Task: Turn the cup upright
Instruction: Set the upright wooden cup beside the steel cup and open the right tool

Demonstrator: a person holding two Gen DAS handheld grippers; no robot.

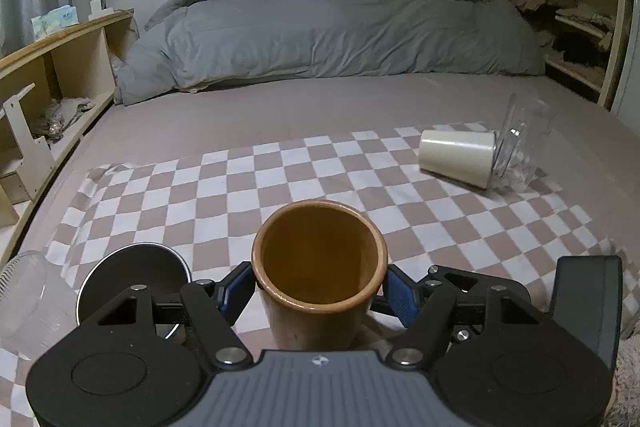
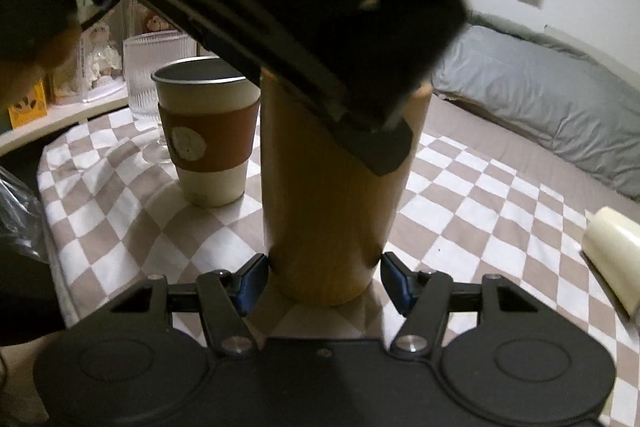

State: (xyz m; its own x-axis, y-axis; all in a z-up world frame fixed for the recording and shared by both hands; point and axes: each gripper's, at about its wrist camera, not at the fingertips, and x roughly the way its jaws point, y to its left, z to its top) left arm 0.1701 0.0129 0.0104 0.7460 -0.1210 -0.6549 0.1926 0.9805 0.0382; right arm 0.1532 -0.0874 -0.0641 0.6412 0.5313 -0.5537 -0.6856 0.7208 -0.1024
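Brown cup (image 1: 320,267), upright on the near part of the checkered cloth (image 1: 280,179): left gripper (image 1: 319,289) clamped near its rim, right gripper (image 2: 323,281) spread beside its base without clear contact; a careless release on the soft bedding could topple it.

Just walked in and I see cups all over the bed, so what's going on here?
A person with two handheld grippers is standing cups upright on the checkered cloth. The brown cup stands upright between both grippers, left gripper near its rim, right gripper at its base. A cream cup still lies on its side.
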